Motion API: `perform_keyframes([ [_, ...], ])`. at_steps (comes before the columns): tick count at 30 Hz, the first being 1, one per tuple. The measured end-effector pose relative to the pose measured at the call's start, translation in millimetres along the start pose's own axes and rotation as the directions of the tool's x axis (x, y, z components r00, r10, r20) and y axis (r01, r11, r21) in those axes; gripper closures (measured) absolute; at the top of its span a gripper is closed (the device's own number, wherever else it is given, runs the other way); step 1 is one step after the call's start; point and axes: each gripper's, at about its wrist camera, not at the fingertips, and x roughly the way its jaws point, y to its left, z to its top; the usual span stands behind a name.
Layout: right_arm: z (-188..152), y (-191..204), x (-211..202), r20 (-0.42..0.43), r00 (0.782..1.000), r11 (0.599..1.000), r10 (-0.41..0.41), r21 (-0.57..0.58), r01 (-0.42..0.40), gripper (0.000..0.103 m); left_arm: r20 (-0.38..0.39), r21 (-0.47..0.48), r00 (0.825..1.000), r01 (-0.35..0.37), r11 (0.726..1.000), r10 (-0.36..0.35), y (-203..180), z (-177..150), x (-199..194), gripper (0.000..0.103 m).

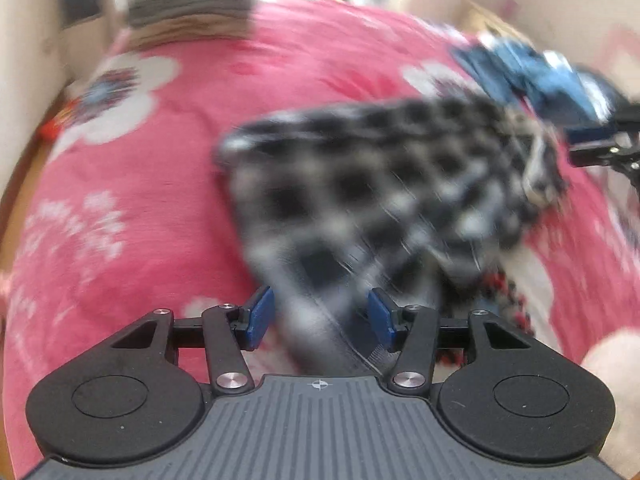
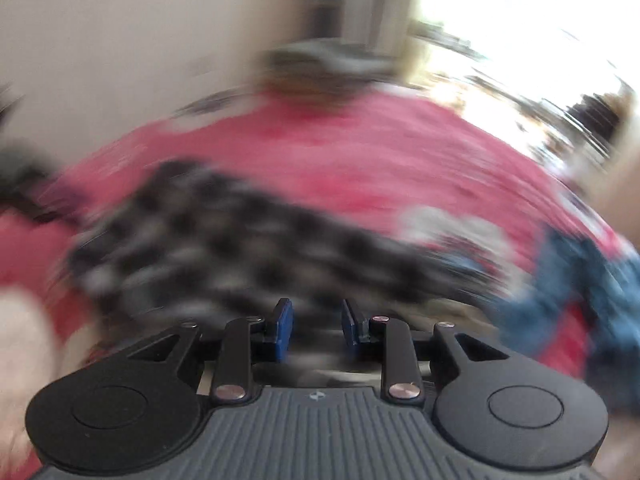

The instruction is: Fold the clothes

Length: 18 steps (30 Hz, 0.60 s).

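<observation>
Lying across a pink flowered bedspread (image 1: 168, 184) is the black-and-white checked garment (image 1: 360, 184), badly blurred in both views. To its left and farther off, a grey folded stack (image 1: 188, 4) sits at the bed's far end. The left gripper (image 1: 322, 316) has its blue fingers (image 1: 262, 316) spread, with the garment's near end running between them; I cannot tell whether the pads touch it. Further right lie blue clothes (image 1: 536, 76). The right gripper (image 2: 316, 330) hangs over the garment's near edge, fingers (image 2: 283, 330) apart with nothing pinched.
</observation>
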Motion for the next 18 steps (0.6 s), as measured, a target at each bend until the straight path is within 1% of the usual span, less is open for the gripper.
perform_keyframes([
  [2, 6, 43, 20, -0.005, 0.995, 0.994, 0.1, -0.05, -0.1, 0.074, -0.018, 0.074, 0.999, -0.043, 0.996, 0.044, -10, -4, 12, 0.051],
  [3, 9, 60, 31, -0.013, 0.99, 0.988, 0.142, -0.061, -0.142, 0.076, -0.027, 0.093, 0.997, -0.076, 0.993, 0.078, -11, -6, 17, 0.051],
  [5, 16, 83, 55, -0.033, 0.979, 0.977, 0.2, -0.07, -0.202, 0.077, -0.043, 0.062, 0.995, -0.09, 0.994, 0.093, -2, -12, 26, 0.051],
  [7, 20, 95, 84, -0.06, 0.974, 0.973, 0.217, -0.061, -0.221, 0.081, -0.045, -0.015, 0.997, -0.061, 0.998, 0.061, 11, -16, 31, 0.05],
  [8, 19, 93, 100, -0.087, 0.974, 0.977, 0.207, -0.031, -0.21, 0.083, -0.044, -0.054, 0.998, -0.047, 0.997, 0.045, 18, -18, 33, 0.05],
  [10, 12, 79, 128, -0.149, 0.974, 0.985, 0.174, 0.045, -0.169, 0.087, -0.033, -0.093, 0.999, -0.028, 0.995, 0.025, 25, -19, 34, 0.049],
  [12, 6, 56, 136, -0.146, 0.972, 0.972, 0.182, 0.179, -0.155, 0.093, -0.025, -0.103, 1.0, -0.018, 0.994, 0.016, 26, -20, 35, 0.049],
  [14, 6, 37, 134, -0.131, 0.973, 0.943, 0.192, 0.299, -0.146, 0.093, -0.019, -0.105, 1.0, -0.008, 0.994, 0.006, 29, -20, 37, 0.048],
  [15, 8, 33, 130, -0.123, 0.974, 0.937, 0.189, 0.32, -0.141, 0.089, -0.016, -0.104, 1.0, -0.003, 0.995, 0.002, 30, -21, 36, 0.048],
  [18, 18, 40, 115, -0.105, 0.974, 0.942, 0.202, 0.292, -0.164, 0.088, -0.011, -0.103, 1.0, 0.01, 0.995, -0.011, 31, -22, 33, 0.048],
])
